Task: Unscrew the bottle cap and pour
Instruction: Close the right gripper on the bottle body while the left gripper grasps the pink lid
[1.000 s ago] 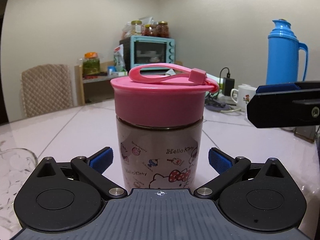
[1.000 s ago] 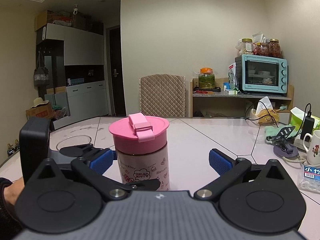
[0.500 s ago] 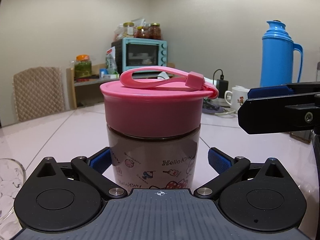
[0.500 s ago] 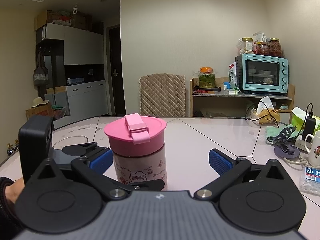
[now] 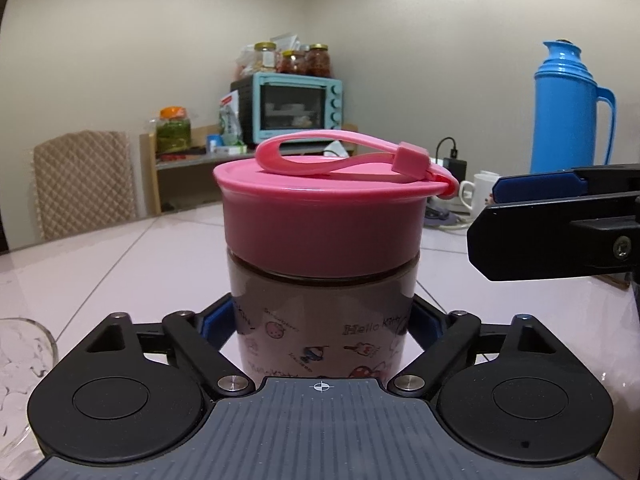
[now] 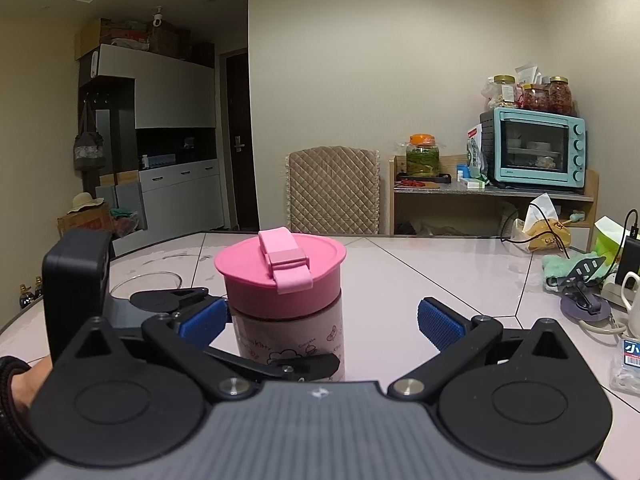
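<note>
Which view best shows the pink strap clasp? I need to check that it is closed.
The right wrist view: the pink strap clasp faces the camera, lying flat over the pink plastic lid. The left wrist view shows the clasp only side-on.

Dim, warm indoor light. Soft glare sheens the table (image 6: 460, 264). Fisheye bends walls; frame corners go black
</note>
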A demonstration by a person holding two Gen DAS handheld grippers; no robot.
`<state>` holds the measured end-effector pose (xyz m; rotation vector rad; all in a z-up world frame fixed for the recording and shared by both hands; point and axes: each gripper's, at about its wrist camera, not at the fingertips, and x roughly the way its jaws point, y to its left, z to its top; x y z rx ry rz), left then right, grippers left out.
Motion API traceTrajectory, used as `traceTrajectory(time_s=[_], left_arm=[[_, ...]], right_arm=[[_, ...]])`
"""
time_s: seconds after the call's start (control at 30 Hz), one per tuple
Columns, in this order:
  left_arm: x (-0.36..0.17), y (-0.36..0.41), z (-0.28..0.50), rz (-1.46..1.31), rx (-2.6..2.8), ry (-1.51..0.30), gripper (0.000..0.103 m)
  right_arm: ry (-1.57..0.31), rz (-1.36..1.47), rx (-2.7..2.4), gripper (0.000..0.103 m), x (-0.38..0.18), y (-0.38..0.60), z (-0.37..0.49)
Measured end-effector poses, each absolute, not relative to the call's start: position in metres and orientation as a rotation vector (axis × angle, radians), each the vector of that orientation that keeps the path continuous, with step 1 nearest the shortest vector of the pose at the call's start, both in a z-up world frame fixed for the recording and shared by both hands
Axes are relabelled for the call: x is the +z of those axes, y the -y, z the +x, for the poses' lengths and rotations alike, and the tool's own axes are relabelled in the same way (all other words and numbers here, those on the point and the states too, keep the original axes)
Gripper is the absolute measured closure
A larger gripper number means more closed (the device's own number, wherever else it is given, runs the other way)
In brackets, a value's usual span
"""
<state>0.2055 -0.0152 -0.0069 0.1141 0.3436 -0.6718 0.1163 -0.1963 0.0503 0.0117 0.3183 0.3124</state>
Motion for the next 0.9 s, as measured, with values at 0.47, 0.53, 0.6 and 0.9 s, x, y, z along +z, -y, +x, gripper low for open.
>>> traceTrajectory(time_s=[0.47,0.53,0.6,0.9], left_arm=[[-0.007,0.024,0.199,0.128,-0.658,-0.359,0.013],[-0.007,0.024,0.199,0.126,-0.659,-0.359,0.013],[-0.007,0.024,0.199,0.127,-0.659,-0.359,0.013],[-0.005,0.026,0.200,0.134,-0.667,-0.356,0.013]], right_arm=[[-0.314,-0.016,0.385,0.000,0.052,0.184,0.144],[-0.322,-0.015,0.397,0.000,0.052,0.182,0.148],[-0.327,-0.021,0.402,0.000,0.052,0.180,0.152],[-0.329,-0.048,0.424,0.000,0.049,0.172,0.162]])
